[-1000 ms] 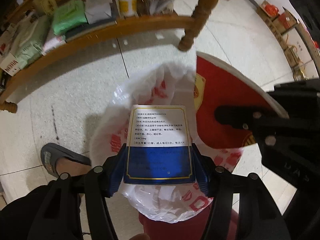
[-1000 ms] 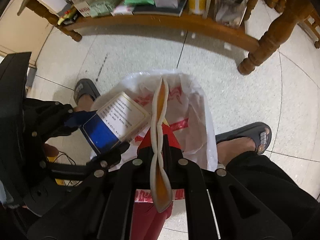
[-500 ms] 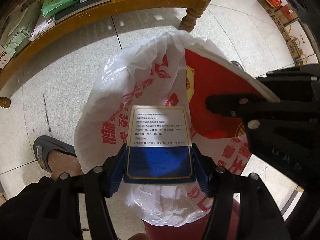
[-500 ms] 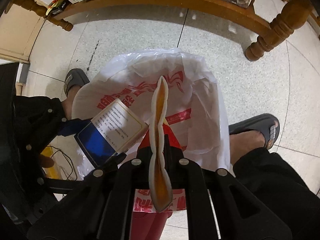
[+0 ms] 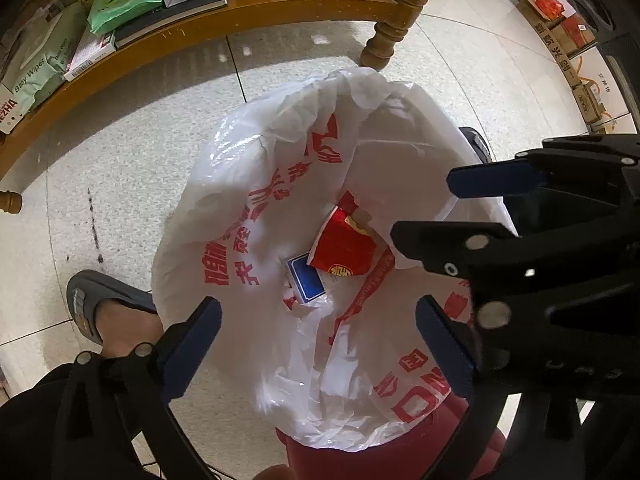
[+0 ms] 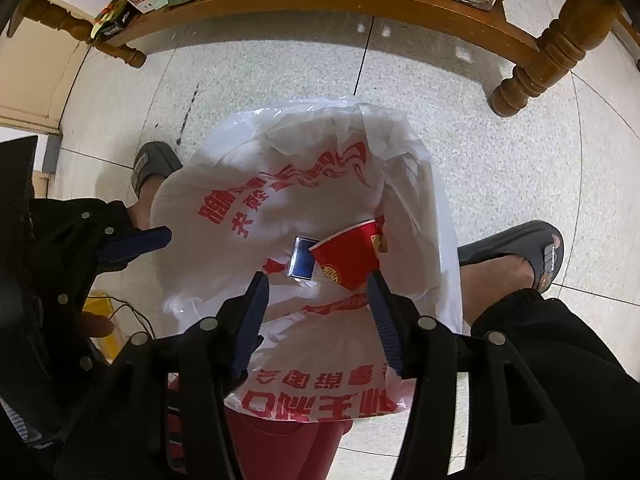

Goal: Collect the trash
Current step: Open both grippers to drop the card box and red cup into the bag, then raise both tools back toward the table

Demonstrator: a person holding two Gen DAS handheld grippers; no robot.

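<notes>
Red cup point(image 5: 344, 246), blue box point(image 5: 307, 280) in white bag point(image 5: 240, 184); left claw point(image 5: 318, 334), right claw point(image 6: 318, 300) just opened, empty

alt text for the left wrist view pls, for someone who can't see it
Looking down between the open left gripper, a white bin bag holds a red paper cup and a blue box. The right gripper, also open, reaches in from the right; a wooden shelf runs across the top.
</notes>
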